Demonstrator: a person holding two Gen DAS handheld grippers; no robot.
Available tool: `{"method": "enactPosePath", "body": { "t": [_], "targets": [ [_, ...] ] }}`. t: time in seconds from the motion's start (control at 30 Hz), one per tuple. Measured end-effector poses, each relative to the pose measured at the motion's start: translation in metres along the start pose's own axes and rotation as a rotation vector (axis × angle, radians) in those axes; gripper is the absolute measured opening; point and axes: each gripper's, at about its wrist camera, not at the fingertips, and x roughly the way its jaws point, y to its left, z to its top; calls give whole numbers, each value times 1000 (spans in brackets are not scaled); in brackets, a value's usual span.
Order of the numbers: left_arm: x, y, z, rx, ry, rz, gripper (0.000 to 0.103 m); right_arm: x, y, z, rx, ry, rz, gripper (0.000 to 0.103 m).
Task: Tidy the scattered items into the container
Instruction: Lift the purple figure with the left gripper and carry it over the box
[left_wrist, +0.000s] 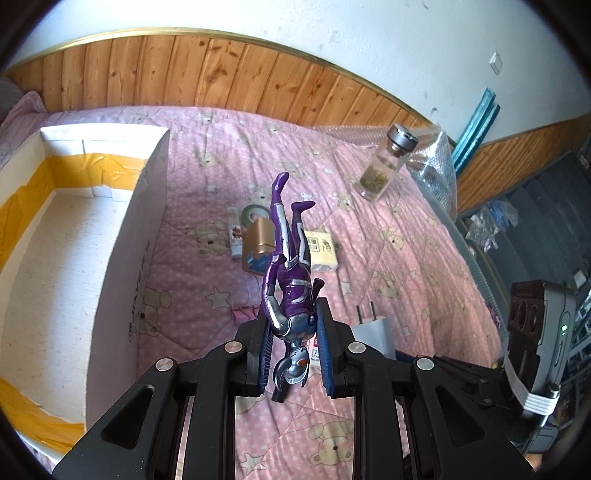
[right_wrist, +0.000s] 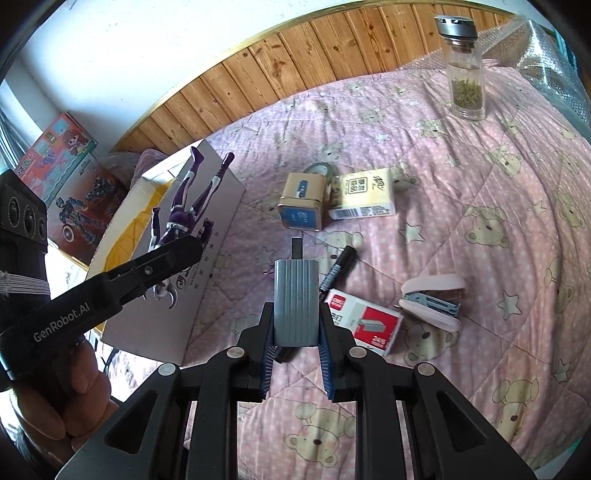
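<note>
Grippers both hold cargo above a pink bear-print quilt (left_wrist: 406, 258). Left gripper (left_wrist: 295, 347) pinches a purple-and-silver toy figure (left_wrist: 286, 280) head-down, long axis pointing away; the white cardboard box (left_wrist: 122, 240), empty, lies just to its left. Right gripper (right_wrist: 296, 343) clamps a grey ribbed charger plug (right_wrist: 295, 299), farther from the box. "GenRobot.AI" marks the left gripper's arm.
</note>
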Motion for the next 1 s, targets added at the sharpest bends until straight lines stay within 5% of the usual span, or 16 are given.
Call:
{"method": "enactPosePath", "body": {
  "t": [1.0],
  "targets": [
    [-69, 46, 37, -134, -153, -62, 22, 11, 86, 29, -148, -22, 68, 22]
  ]
}}
